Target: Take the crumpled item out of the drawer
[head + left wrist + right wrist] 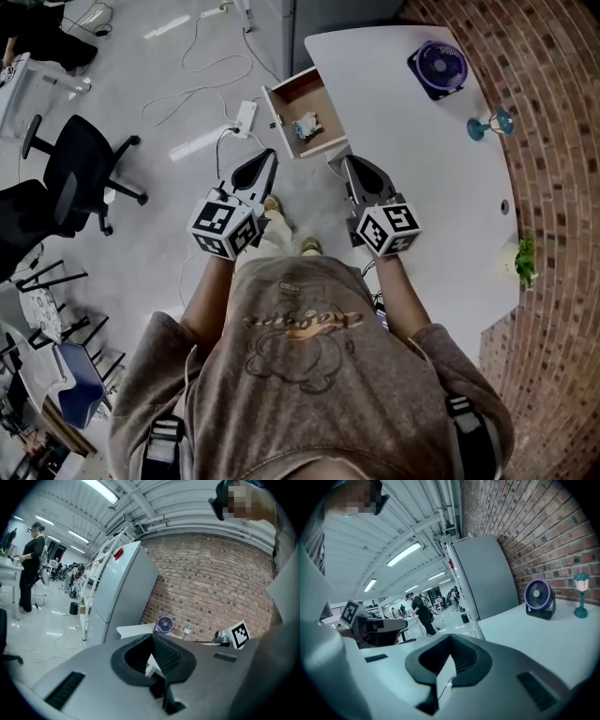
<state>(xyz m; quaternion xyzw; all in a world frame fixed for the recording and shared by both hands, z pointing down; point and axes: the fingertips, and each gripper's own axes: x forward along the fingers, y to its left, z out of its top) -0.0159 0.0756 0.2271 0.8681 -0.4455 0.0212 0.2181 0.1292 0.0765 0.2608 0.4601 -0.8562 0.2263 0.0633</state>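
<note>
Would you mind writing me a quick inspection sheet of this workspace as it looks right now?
Surface: white table, curved edge.
Job's things: drawer open at the table's edge, crumpled item inside.
Clutter: fan, small lamp and plant on the table.
Grippers: left gripper and right gripper both shut, empty, near the drawer.
Cables: cables and power strip on the floor.
Surroundings: office chairs, brick wall.

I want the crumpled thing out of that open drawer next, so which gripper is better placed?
Close call, probably the left gripper: it points straight at the crumpled item in the drawer; the right gripper hangs by the table edge. Both grippers' jaws are shut.
</note>
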